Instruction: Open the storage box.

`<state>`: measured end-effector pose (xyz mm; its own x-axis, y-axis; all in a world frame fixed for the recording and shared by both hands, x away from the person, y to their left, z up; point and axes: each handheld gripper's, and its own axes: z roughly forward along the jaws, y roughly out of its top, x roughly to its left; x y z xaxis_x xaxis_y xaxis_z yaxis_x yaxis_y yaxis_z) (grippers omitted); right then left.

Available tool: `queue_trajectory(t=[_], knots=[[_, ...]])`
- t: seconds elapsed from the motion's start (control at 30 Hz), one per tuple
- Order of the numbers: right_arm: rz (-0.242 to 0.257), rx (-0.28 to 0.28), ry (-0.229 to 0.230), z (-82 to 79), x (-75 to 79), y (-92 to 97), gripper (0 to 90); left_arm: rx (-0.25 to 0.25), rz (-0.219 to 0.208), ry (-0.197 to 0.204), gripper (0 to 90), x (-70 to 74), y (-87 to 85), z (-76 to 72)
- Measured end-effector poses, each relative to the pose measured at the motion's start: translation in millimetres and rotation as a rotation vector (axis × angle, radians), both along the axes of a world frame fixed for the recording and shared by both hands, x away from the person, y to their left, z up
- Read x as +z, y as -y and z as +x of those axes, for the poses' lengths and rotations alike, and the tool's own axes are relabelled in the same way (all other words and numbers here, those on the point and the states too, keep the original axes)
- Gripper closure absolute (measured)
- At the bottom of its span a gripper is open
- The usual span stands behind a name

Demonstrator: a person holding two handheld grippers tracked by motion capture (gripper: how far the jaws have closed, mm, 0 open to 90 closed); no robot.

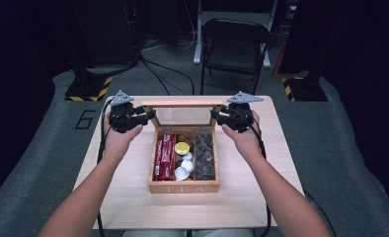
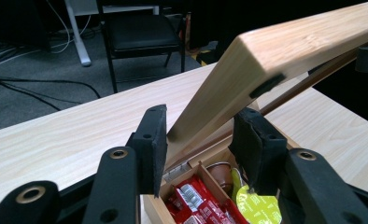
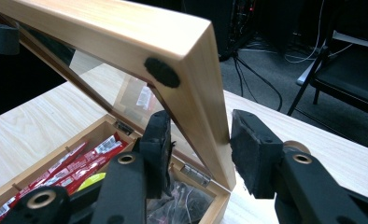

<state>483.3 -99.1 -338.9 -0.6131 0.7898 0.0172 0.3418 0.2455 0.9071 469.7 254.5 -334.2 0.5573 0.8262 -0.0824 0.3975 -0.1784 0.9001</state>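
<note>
Box [image 1: 184, 186] sits mid-table [image 1: 261, 197], its lid [image 1: 183, 104] raised at the far side. Three compartments inside: packets [image 1: 165, 157] in the left one, capsules [image 1: 184, 160] in the middle one, wrapped pieces [image 1: 205, 157] in the right one. Left hand-held gripper [image 1: 150, 115] at the lid's left edge, right hand-held gripper [image 1: 214, 114] at its right edge, each with the lid's side rail between its jaws. Chair [image 1: 236, 44] stands on the floor behind the table.
</note>
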Motion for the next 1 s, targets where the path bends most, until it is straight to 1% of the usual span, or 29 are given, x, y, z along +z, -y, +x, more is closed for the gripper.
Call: queue_trajectory(t=[0.13,0.27,0.33,0.37,0.43,0.67,0.77,0.83,0.9,1.0], knots=[[0.004,-0.006,-0.009,3.1,0.5,-1.3,56.8,-0.005,-0.002,0.002,57.2,0.5,-1.2,2.9],[-0.012,-0.007,-0.003,7.4,-0.5,-2.8,56.4,-0.005,-0.003,0.006,58.6,1.0,-2.3,7.0],[-0.014,-0.011,-0.001,9.2,-1.6,-3.4,56.1,-0.001,-0.003,0.004,59.6,0.9,-2.4,7.8],[-0.017,-0.009,0.002,10.5,-2.7,-3.6,55.6,0.004,-0.016,0.003,59.6,0.6,-2.6,10.2],[-0.019,-0.012,0.002,12.4,-4.5,-4.1,54.7,0.008,-0.020,0.004,59.7,0.6,-2.4,11.3],[-0.029,-0.010,0.002,18.2,-9.4,-4.8,54.6,0.008,-0.020,0.011,60.3,-0.2,-3.0,16.0],[-0.026,-0.013,-0.002,20.3,-11.9,-5.1,54.7,0.015,-0.004,0.005,60.3,-0.8,-1.3,18.2],[-0.025,-0.014,0.001,22.2,-14.1,-5.2,54.7,0.016,-0.007,0.007,60.4,-2.0,-1.2,19.5],[-0.021,-0.017,0.000,23.3,-16.2,-5.2,54.7,0.012,-0.017,0.001,60.4,-3.0,-2.1,21.5],[-0.018,-0.023,-0.014,25.6,-20.3,-5.4,54.8,0.012,-0.020,-0.005,60.4,-3.7,-2.6,24.0]])
